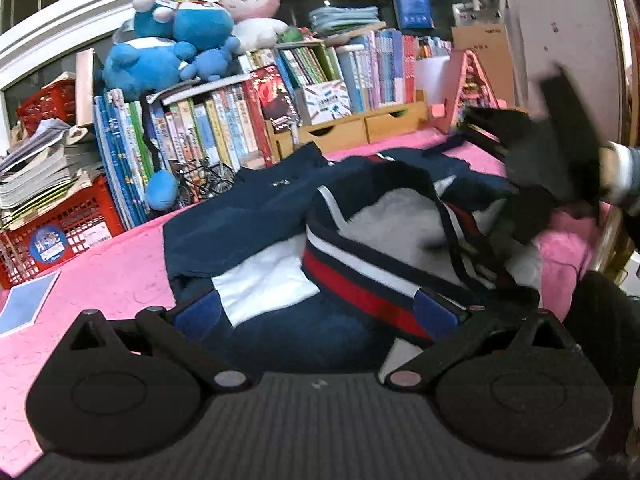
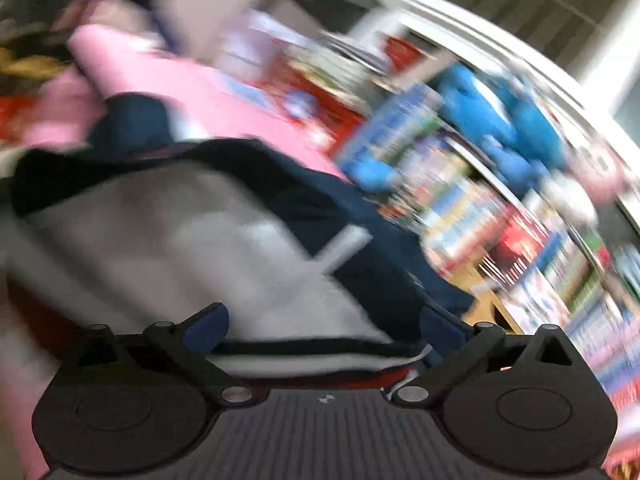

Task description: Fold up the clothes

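Observation:
A navy jacket (image 1: 276,204) with white and red stripes and a grey fleece lining (image 1: 396,216) lies crumpled on the pink table cover (image 1: 104,280). My left gripper (image 1: 316,312) stands open just above the jacket's near hem, with its blue pads (image 1: 196,314) wide apart and the cloth below them. In the left wrist view my right gripper (image 1: 540,152) shows as a black blur over the jacket's far right side. The right wrist view is tilted and smeared. There my right gripper (image 2: 324,326) is open over the grey lining (image 2: 160,240), gripping nothing.
Rows of books (image 1: 224,128) and a red crate (image 1: 76,224) line the back of the table, with blue plush toys (image 1: 160,48) on top. A small model bicycle (image 1: 208,178) stands by the jacket's far edge. Wooden drawers (image 1: 360,128) sit at the back right.

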Tool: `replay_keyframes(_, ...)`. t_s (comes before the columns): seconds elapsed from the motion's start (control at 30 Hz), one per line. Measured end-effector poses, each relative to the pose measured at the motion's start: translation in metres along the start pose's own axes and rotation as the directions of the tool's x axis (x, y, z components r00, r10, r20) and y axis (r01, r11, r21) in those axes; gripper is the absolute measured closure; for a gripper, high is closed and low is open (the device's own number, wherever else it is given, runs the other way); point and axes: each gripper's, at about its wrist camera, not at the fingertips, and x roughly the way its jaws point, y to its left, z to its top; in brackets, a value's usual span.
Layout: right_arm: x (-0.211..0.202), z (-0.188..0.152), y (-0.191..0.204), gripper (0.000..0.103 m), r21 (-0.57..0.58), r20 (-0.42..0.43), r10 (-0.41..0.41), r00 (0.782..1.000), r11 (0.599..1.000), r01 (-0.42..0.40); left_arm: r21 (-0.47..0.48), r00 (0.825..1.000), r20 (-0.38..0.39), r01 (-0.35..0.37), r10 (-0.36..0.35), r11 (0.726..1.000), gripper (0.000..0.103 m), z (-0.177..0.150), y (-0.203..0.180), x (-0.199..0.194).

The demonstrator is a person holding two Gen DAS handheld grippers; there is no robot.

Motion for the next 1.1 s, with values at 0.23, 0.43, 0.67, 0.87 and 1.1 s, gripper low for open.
replay_keyframes(0.23, 0.006, -0.009, -0.055, 0.000, 0.378, 0.004, 0.071, 0.997, 0.923, -0.067, 0.087, 0.996, -0.012, 0.092, -0.091, 0.992, 0.000, -0.008, -0.023, 0.008)
replay_keyframes(0.43, -0.059, -0.033, -0.028, 0.000, 0.220, 0.022, 0.081, 0.996, 0.972, -0.084, 0.021, 0.994, -0.058, 0.092, -0.090, 0.996, 0.000, -0.021, -0.019, 0.029)
replay_keyframes(0.67, -0.058, -0.063, -0.008, 0.000, 0.340, -0.045, 0.111, 0.993, 0.936, -0.089, -0.219, 0.987, -0.126, 0.073, -0.102, 0.973, 0.000, -0.026, -0.001, 0.055)
replay_keyframes(0.87, -0.039, -0.067, -0.016, 0.000, 0.495, -0.075, 0.142, 0.987, 0.865, -0.087, -0.182, 0.988, -0.151, -0.011, -0.017, 0.983, 0.000, -0.025, -0.016, 0.062)
replay_keyframes(1.1, -0.036, -0.061, -0.007, 0.000, 0.529, -0.092, 0.139, 0.986, 0.846, -0.070, -0.240, 0.982, -0.188, -0.041, -0.005, 0.970, 0.000, -0.018, -0.015, 0.072)
